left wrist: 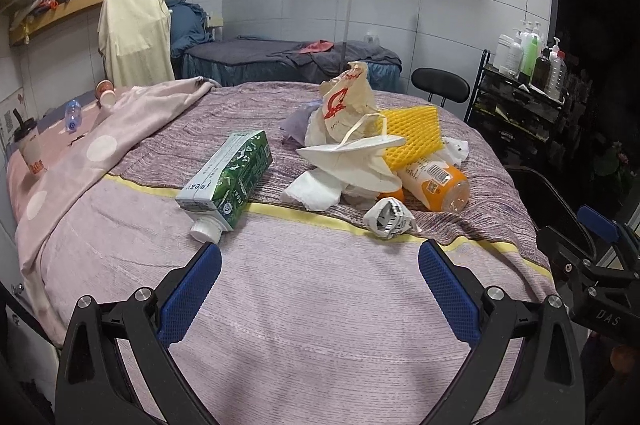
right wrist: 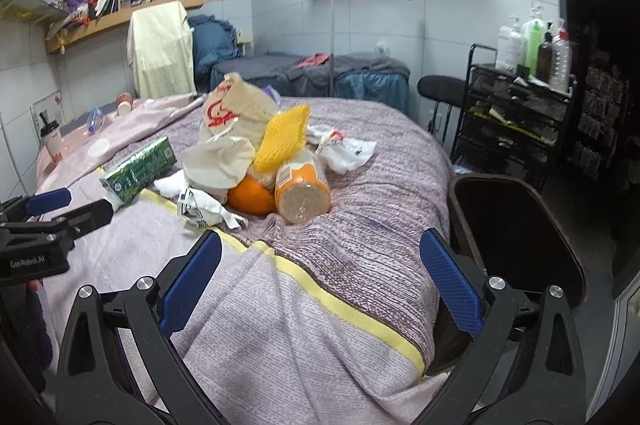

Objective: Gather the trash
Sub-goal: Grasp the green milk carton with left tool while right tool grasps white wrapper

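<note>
Green carton (left wrist: 230, 177), barcoded orange bottle (left wrist: 436, 181), gripper body (right wrist: 32, 257) marked "GenRobot.AI"

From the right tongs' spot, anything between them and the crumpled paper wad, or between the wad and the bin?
Nothing visible. The right tongs are open over bare blanket, with the crumpled paper wad just ahead to their left. The dark bin stands open beside the bed, right of the wad, only blanket between.
</note>
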